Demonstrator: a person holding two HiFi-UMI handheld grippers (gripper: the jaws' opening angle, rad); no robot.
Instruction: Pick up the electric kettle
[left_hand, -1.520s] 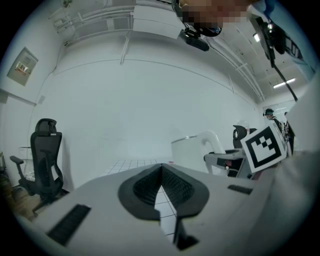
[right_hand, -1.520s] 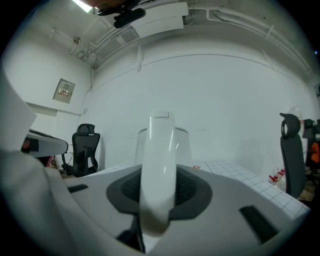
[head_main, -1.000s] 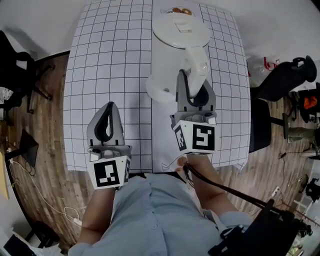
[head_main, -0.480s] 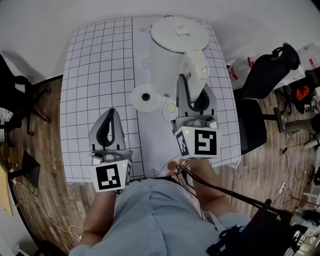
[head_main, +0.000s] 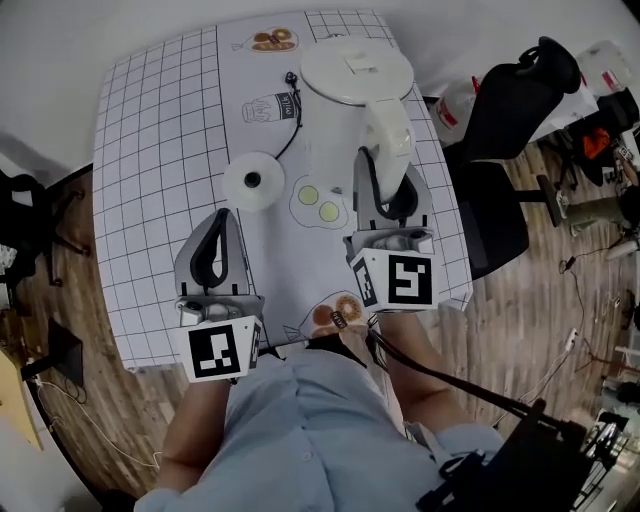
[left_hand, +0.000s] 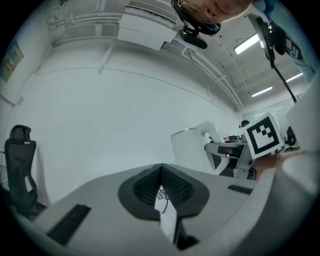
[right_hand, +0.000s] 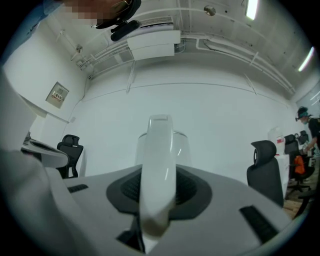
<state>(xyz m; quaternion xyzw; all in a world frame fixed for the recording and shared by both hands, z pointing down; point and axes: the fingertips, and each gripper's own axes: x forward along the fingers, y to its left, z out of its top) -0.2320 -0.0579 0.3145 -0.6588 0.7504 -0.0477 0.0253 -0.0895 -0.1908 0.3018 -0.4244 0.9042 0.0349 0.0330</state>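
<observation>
Holding electric kettle (head_main: 355, 70), rigid, likely heavy, by smooth handle (head_main: 388, 125): right gripper (head_main: 386, 165) fingers clamped there; left gripper (head_main: 221, 214) fingers together, empty.

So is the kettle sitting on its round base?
No, the round base lies bare on the table, and the kettle is off to its side, its handle clamped in the right gripper.
</observation>
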